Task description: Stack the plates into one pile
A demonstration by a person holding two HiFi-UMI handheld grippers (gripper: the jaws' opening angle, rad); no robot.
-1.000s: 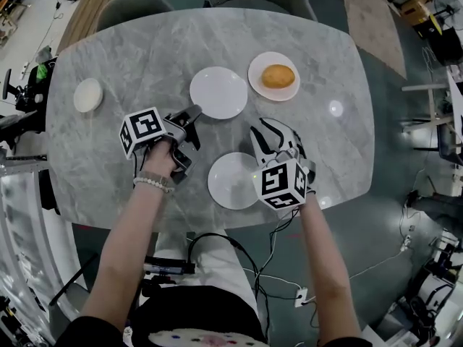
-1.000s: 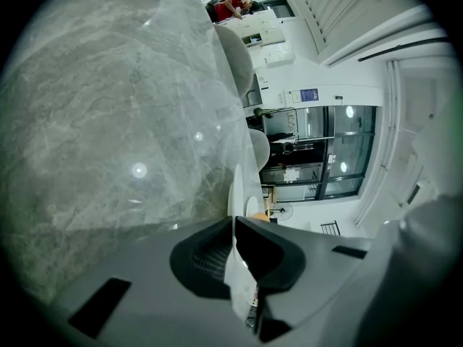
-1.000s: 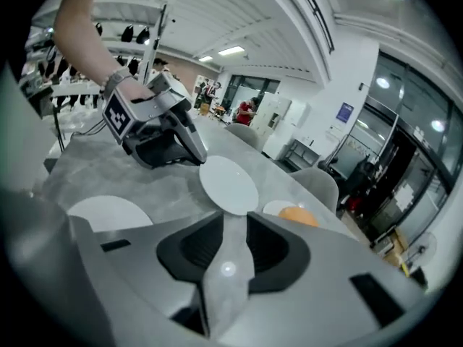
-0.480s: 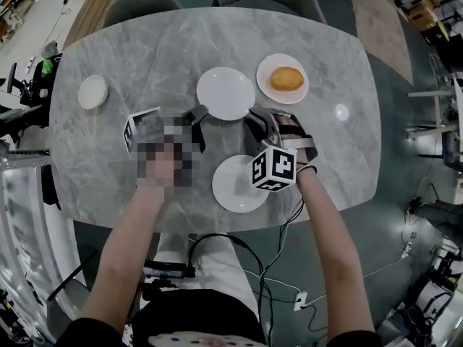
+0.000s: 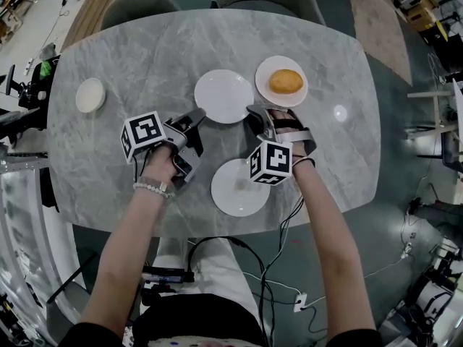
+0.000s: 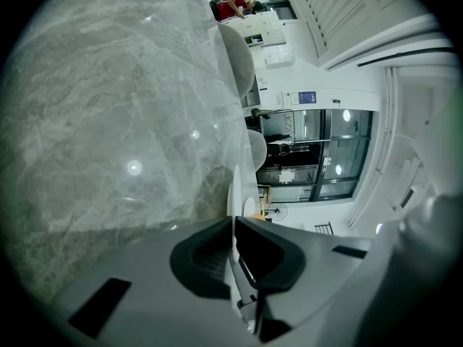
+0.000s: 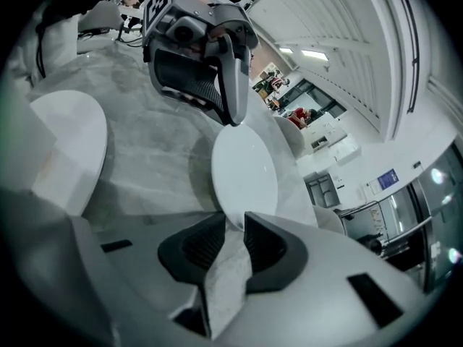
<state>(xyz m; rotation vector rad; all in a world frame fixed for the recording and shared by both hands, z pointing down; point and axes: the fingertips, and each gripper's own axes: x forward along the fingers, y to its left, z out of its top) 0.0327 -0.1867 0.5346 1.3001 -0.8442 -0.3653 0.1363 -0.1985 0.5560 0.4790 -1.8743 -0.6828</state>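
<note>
Lying of the plates: all four round plates sit flat on the grey desk (image 5: pixel 145 56), hollow side up; being round, none has a long axis or points any way.
Middle plate (image 7: pixel 246 168): white and empty; straight ahead of the right hand-held gripper (image 7: pixel 231 226), with its near rim reaching in between that gripper's jaws.
Right hand-held gripper: angled down at the desk and rolled over; its jaws stand apart and have just been closing, with the middle plate's rim between them. Whether the pads already press on the rim is hard to tell from this angle.
Left hand-held gripper (image 5: pixel 195 114): jaws pressed together on nothing; its tips are just beside the middle plate's other edge, so that plate lies between the two grippers' tips.
Near plate (image 5: pixel 235 194): white and empty; behind the right hand-held gripper and to its left, between the two forearms. The marker cube (image 5: pixel 270 162) overlaps its edge in the head view.
Bun plate (image 5: pixel 262 78): just beyond the right hand-held gripper, a little to its right; it holds one golden bun (image 5: pixel 286 82) at its middle.
Small plate (image 5: pixel 90 95): cream and empty; well apart from the left hand-held gripper, off to its left.
</note>
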